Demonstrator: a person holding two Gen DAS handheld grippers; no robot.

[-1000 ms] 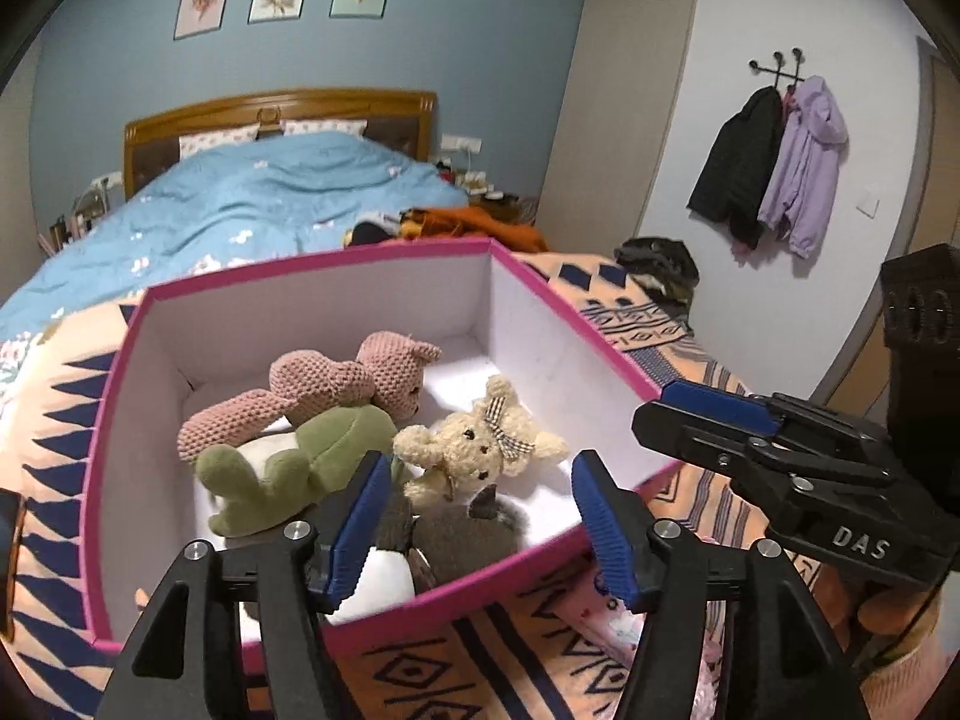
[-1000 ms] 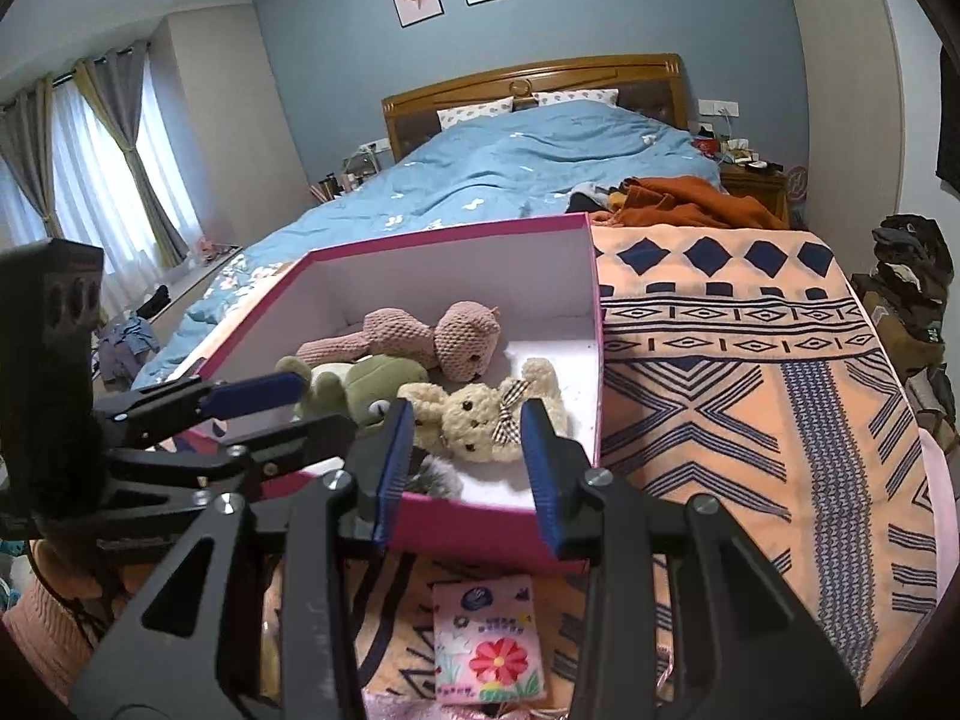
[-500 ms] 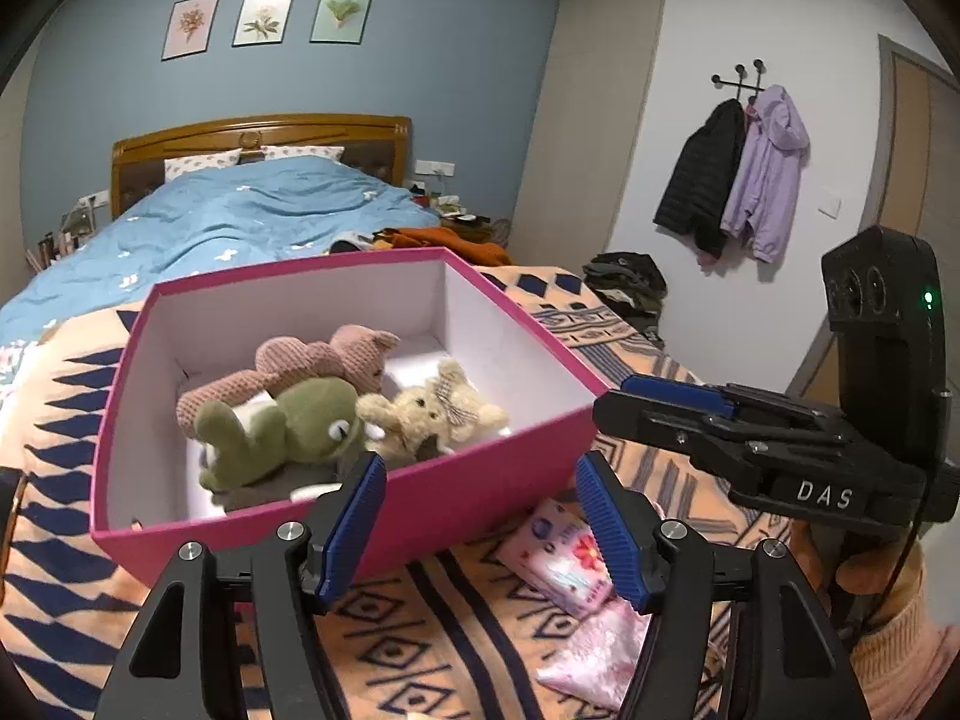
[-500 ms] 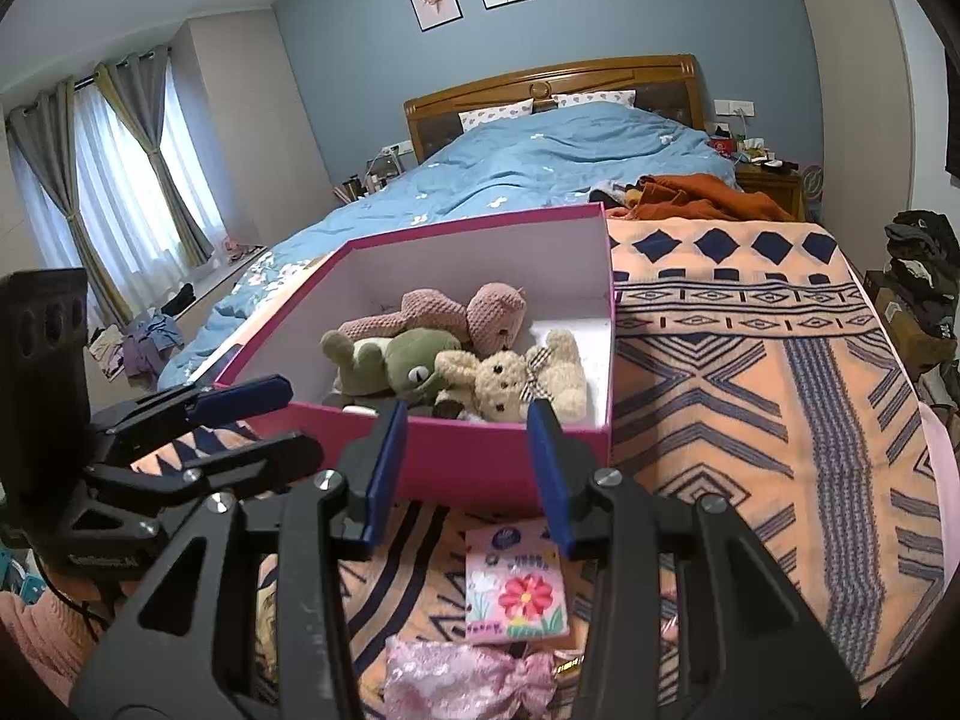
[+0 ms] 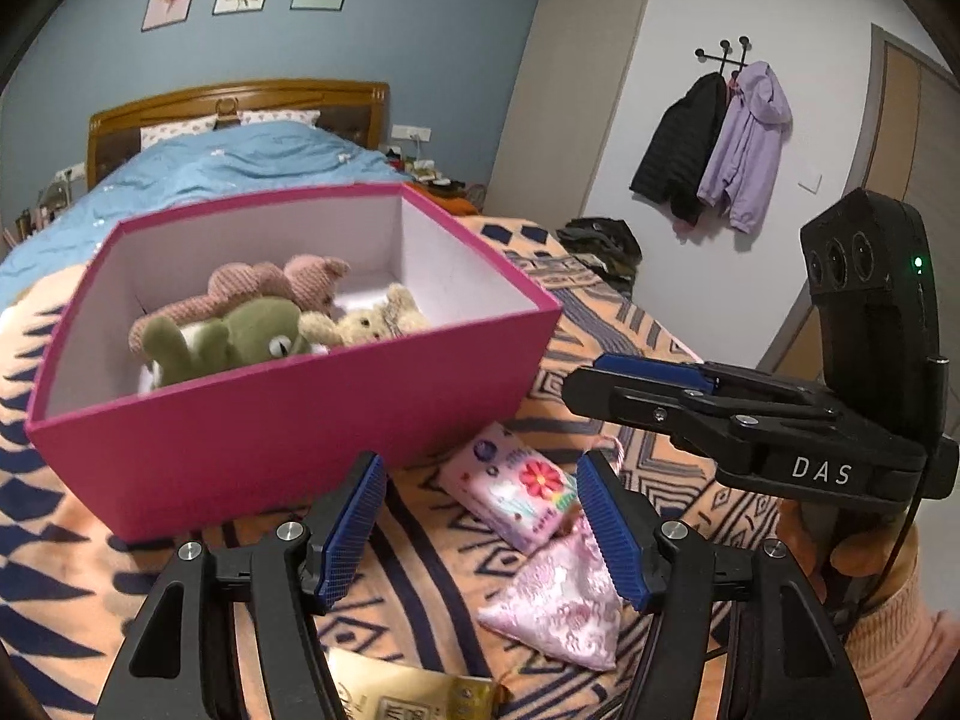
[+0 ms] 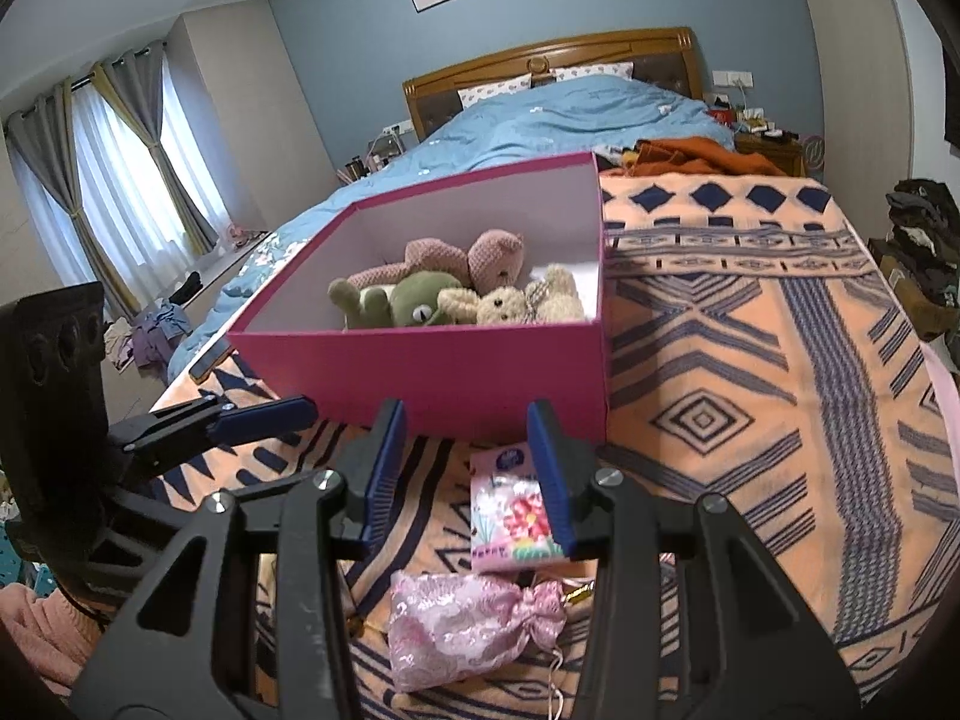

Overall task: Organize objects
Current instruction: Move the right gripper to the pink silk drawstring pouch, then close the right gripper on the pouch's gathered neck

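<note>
A pink box (image 5: 288, 420) (image 6: 456, 372) stands on the patterned blanket and holds a pink plush (image 5: 264, 282), a green frog plush (image 5: 240, 336) (image 6: 420, 306) and a beige bear (image 5: 372, 324) (image 6: 510, 306). In front of it lie a flowered tissue pack (image 5: 522, 492) (image 6: 510, 522) and a pink satin pouch (image 5: 558, 606) (image 6: 462, 618). My left gripper (image 5: 480, 534) is open and empty, just before the box's front wall. My right gripper (image 6: 468, 474) is open and empty above the tissue pack; it also shows in the left wrist view (image 5: 648, 384).
A gold packet (image 5: 408, 690) lies at the near edge under my left gripper. The orange and navy blanket (image 6: 750, 360) spreads to the right of the box. A blue duvet (image 6: 570, 120) and an orange cloth (image 6: 690, 156) lie behind it. Coats (image 5: 720, 138) hang on the wall.
Both grippers have drawn back and lowered from over the box to in front of it. The tissue pack, pouch and gold packet have come into view. Both stay open.
</note>
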